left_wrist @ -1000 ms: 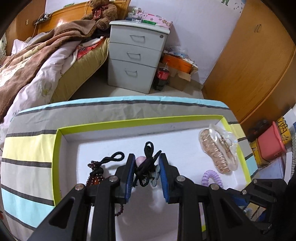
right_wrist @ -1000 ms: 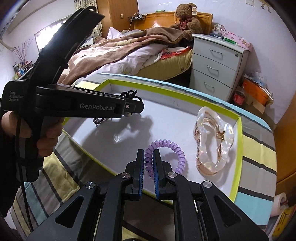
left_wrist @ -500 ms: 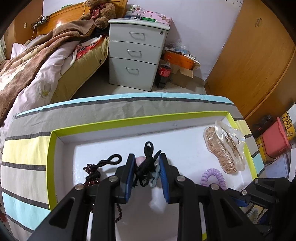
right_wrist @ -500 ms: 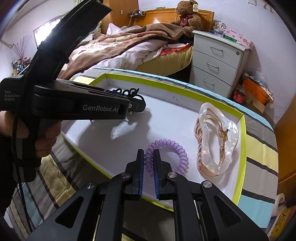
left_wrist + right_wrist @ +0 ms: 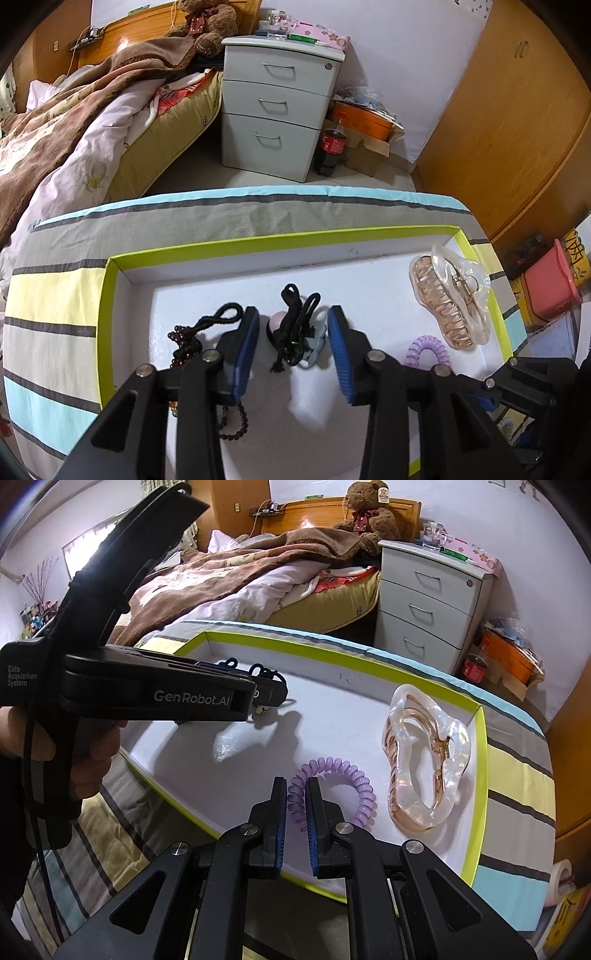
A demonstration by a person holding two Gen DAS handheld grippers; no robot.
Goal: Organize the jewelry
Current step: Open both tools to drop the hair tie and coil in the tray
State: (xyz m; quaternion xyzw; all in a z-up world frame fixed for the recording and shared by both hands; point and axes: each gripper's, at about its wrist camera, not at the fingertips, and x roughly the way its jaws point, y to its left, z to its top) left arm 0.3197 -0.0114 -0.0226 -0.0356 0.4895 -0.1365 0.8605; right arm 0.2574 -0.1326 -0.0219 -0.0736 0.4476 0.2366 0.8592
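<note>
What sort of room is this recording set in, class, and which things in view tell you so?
Most likely a home bedroom. An unmade bed with a brown blanket, a teddy bear by the wooden headboard, and a white three-drawer bedside cabinet all point to it.

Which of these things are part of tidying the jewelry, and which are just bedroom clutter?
Part of the job:
white tray with green rim
black cord with pink bead
dark beaded bracelet
purple spiral hair tie
clear pink claw clip

Just lying about:
brown teddy bear
cola bottle
white drawer unit
</note>
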